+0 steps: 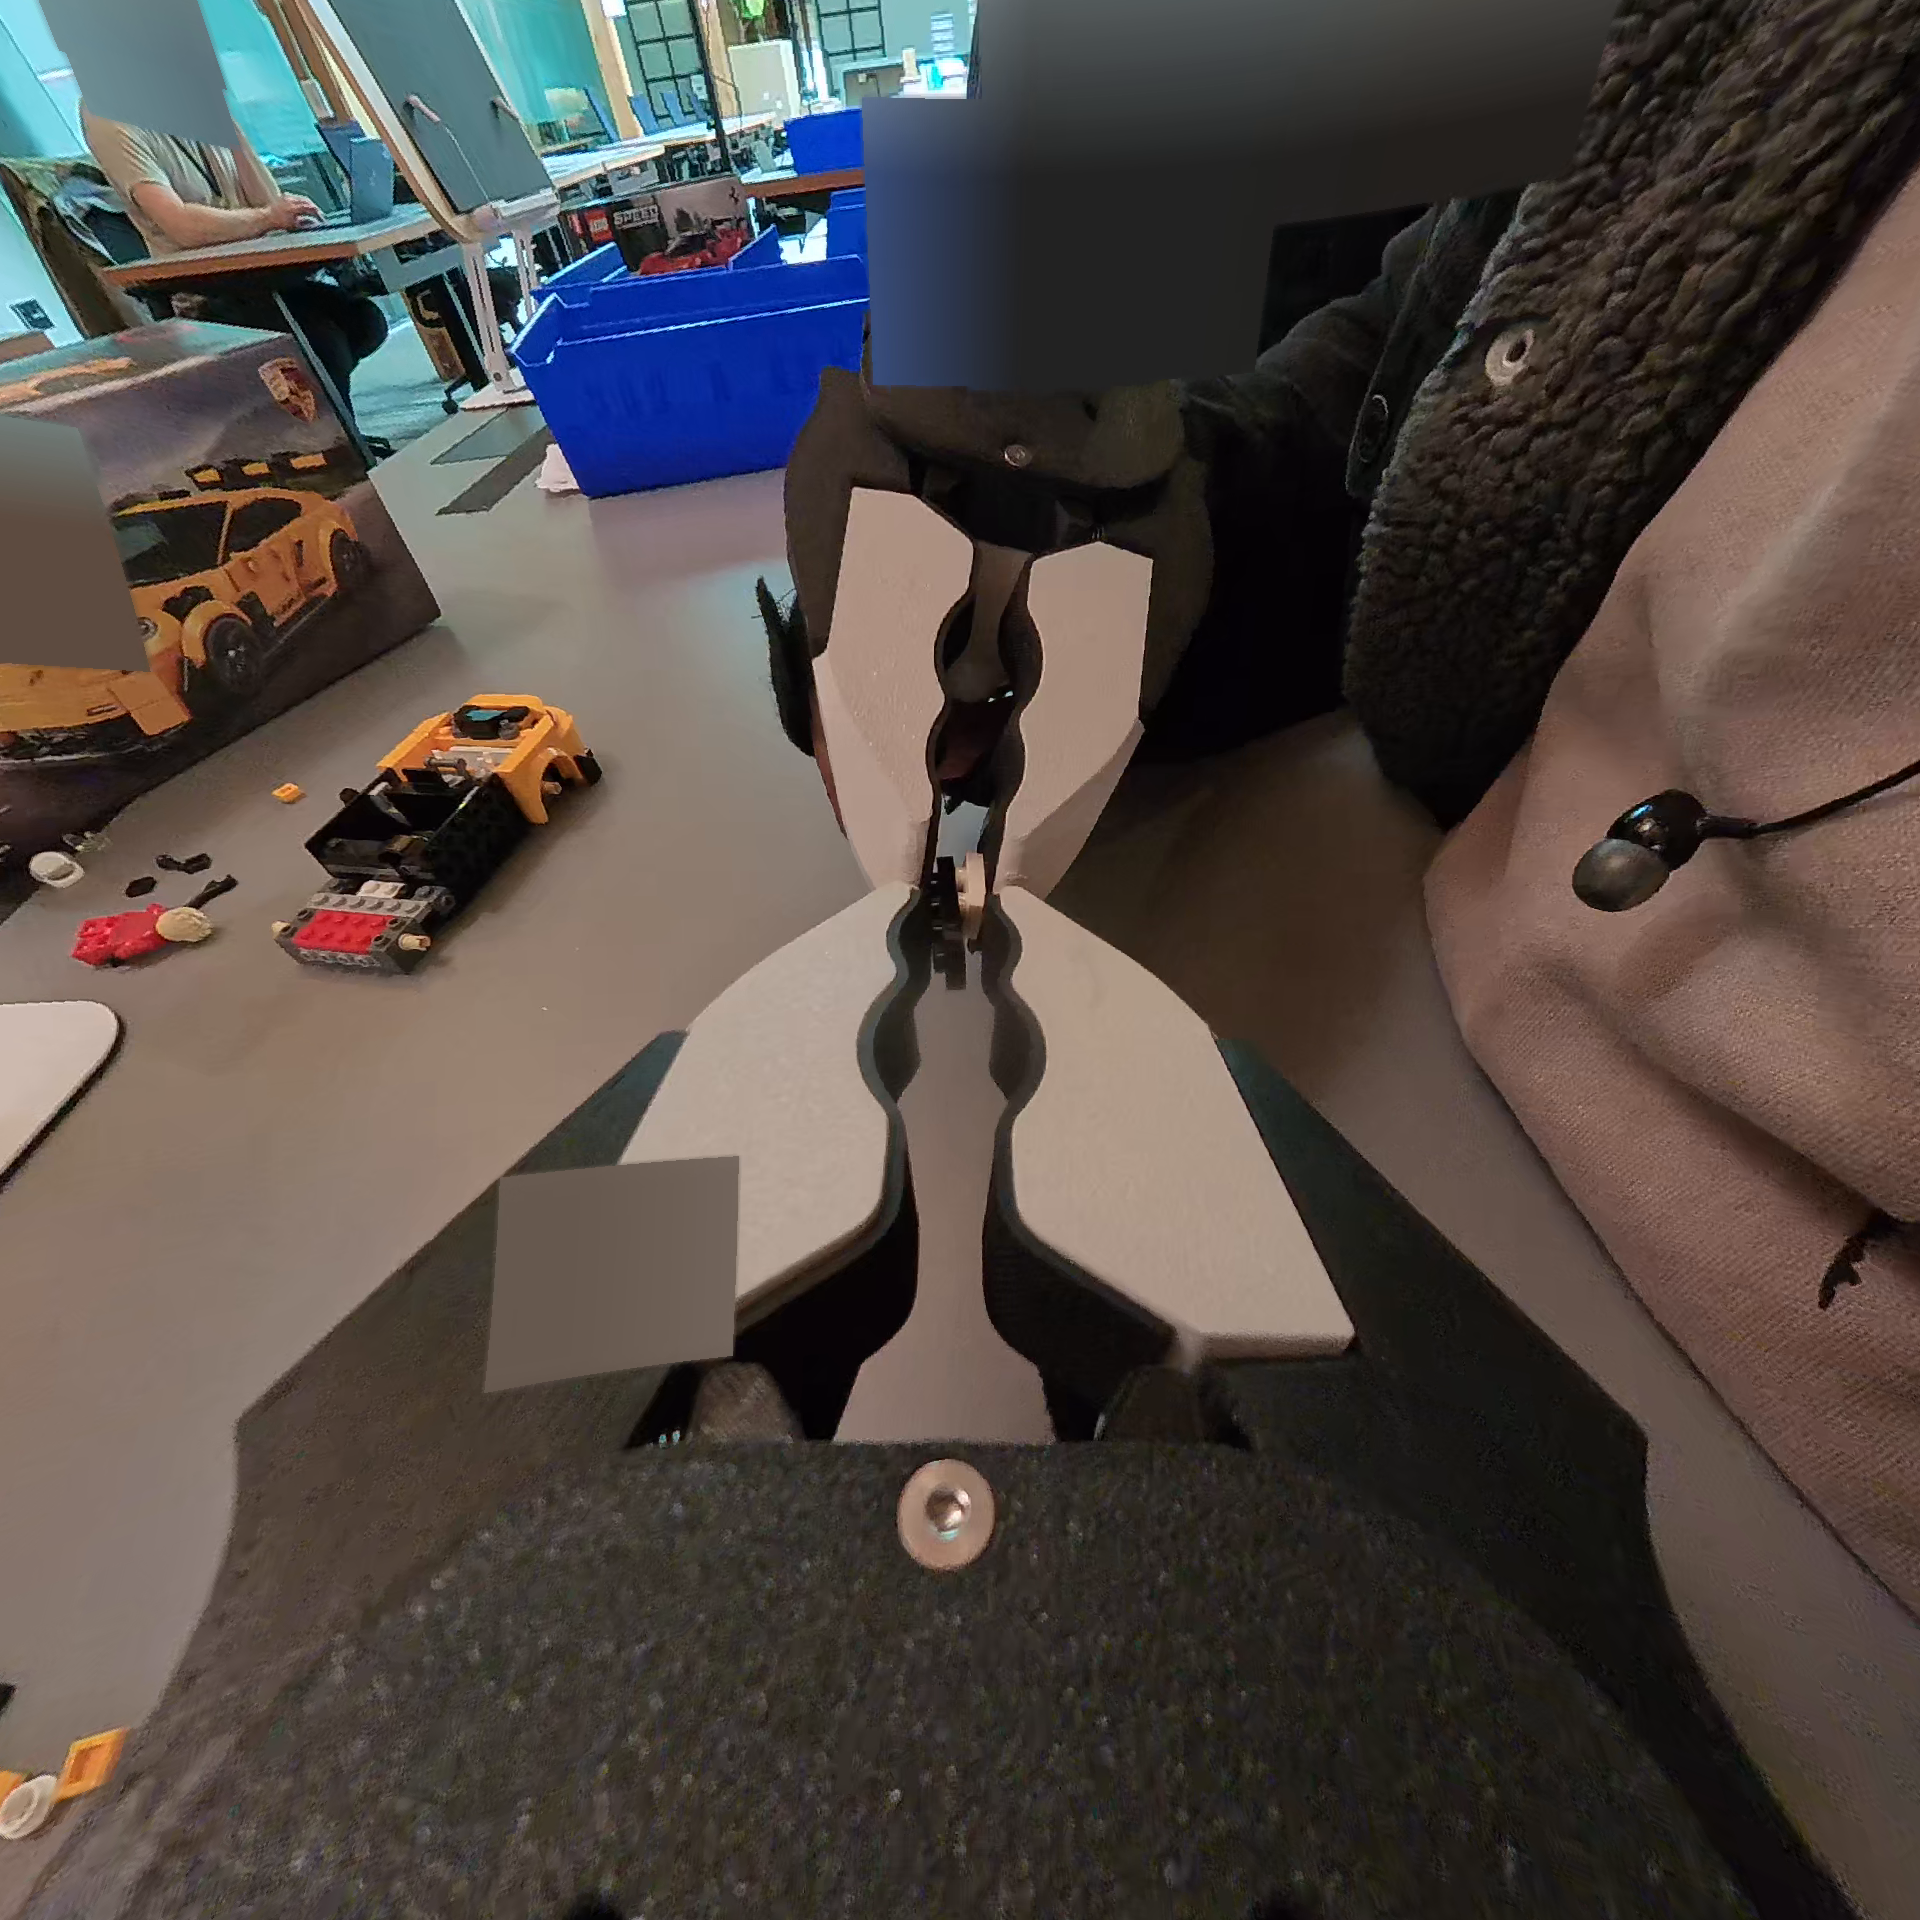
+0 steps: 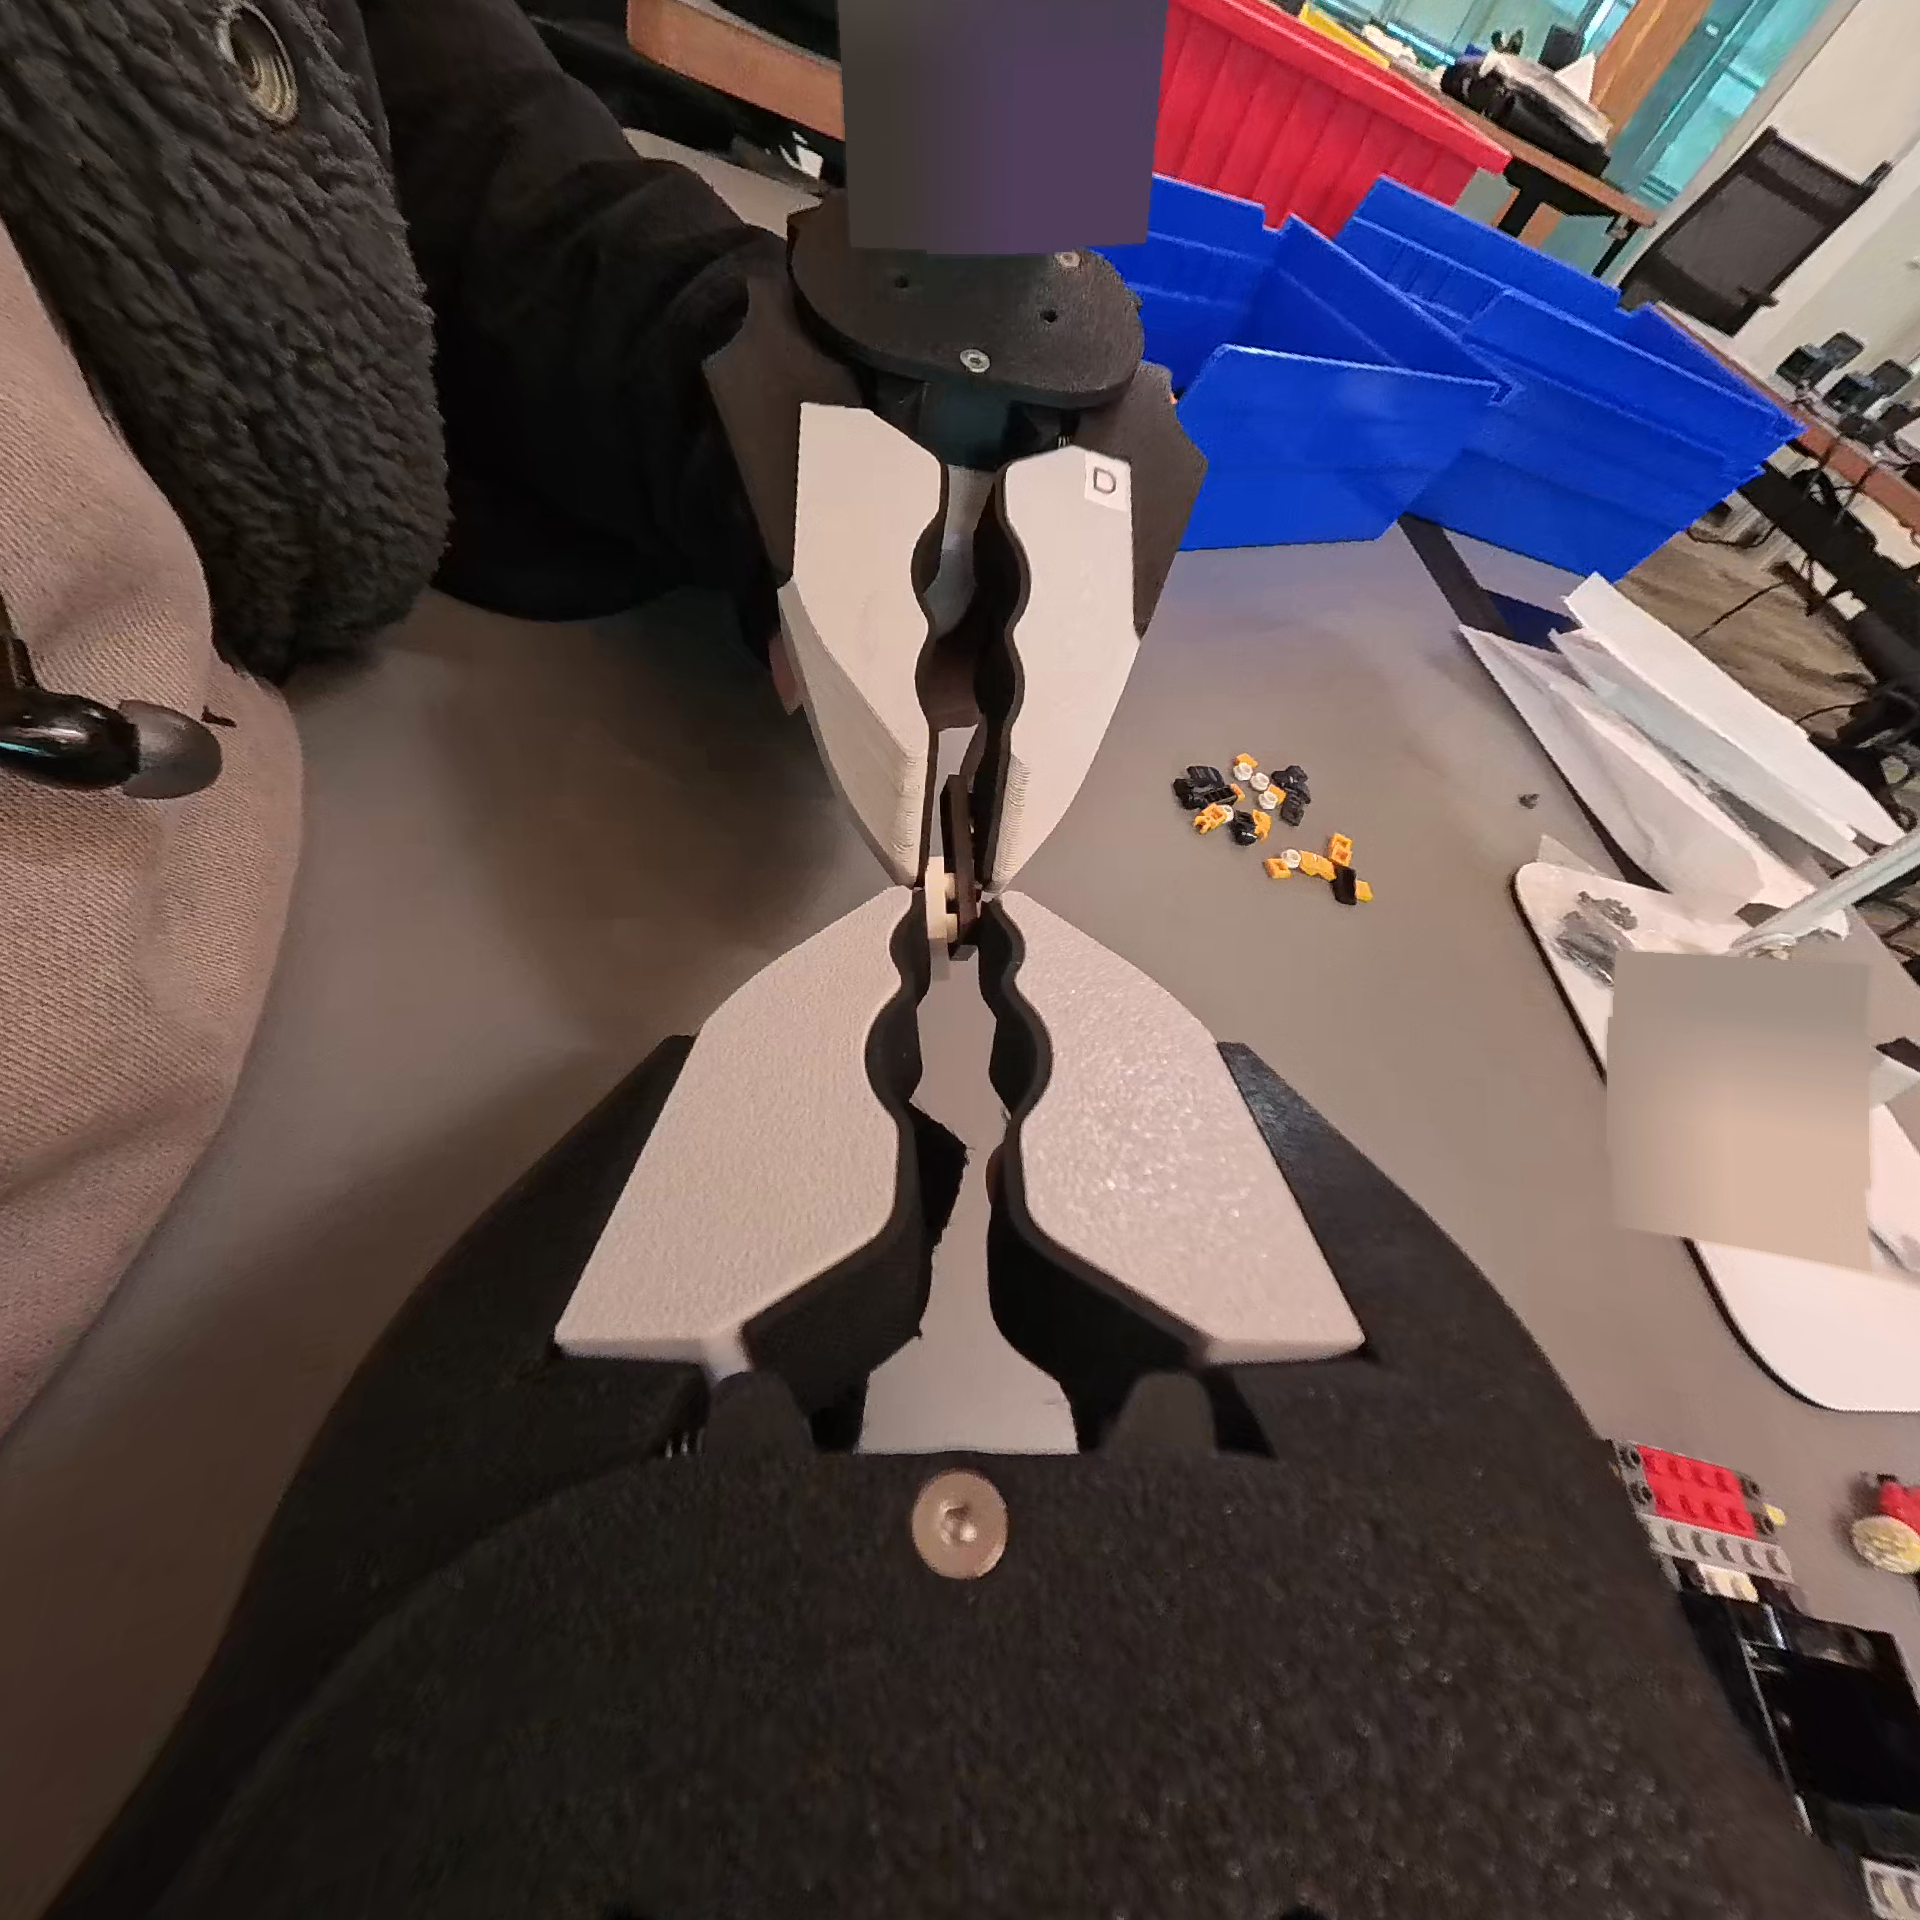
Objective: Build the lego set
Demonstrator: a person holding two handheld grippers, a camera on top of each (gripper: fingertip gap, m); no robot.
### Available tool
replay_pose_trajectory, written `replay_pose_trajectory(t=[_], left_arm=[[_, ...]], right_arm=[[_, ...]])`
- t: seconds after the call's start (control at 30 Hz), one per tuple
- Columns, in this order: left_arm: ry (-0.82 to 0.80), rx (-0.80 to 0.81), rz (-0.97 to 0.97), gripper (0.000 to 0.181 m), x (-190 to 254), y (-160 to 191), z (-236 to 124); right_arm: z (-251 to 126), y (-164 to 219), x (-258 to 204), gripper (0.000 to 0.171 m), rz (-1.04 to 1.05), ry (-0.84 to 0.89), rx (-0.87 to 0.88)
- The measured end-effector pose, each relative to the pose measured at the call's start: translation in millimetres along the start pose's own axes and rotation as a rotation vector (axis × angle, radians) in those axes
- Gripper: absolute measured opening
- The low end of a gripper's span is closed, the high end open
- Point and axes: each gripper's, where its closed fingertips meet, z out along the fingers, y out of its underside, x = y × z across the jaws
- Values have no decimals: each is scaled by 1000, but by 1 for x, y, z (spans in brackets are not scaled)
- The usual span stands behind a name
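Both grippers meet tip to tip above the grey table [image 1: 623, 1039]. My left gripper [image 1: 951, 925] is shut on a small black lego piece [image 1: 943, 920]. My right gripper [image 2: 951, 920] is shut on a small cream round piece [image 2: 941, 899]. The two pieces touch side by side. The right gripper [image 1: 961, 862] faces me in the left wrist view, with the cream piece [image 1: 975, 891] at its tips. The left gripper [image 2: 961, 862] and its black piece [image 2: 958, 821] show in the right wrist view. The partly built yellow and black car [image 1: 436, 821] lies on the table to the left.
The set's box [image 1: 208, 561] stands at far left, with a red piece and cream wheel [image 1: 135, 930] before it. Loose orange and black bits [image 2: 1268, 821] lie to the right. Blue bins [image 2: 1455, 416], a white tray [image 2: 1818, 1340] and paper bags [image 2: 1714, 748] stand around. A person's beige garment [image 1: 1714, 935] is close. The tips of both grippers are at nearly the same place.
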Motion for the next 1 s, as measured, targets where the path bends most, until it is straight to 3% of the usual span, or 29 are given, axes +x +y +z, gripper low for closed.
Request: replay_pose_trajectory(t=[0.5,0.8,1.0], left_arm=[[-7,-7,29,8,-1,1,-2],[65,83,14,8,8,-10,-7],[122,174,-106,9,9,-20,-10]], right_arm=[[-1,-5,1,12,72,-28,76],[-7,-18,-5,10,79,-75,120],[-9,-26,-4,9,91,-60,155]])
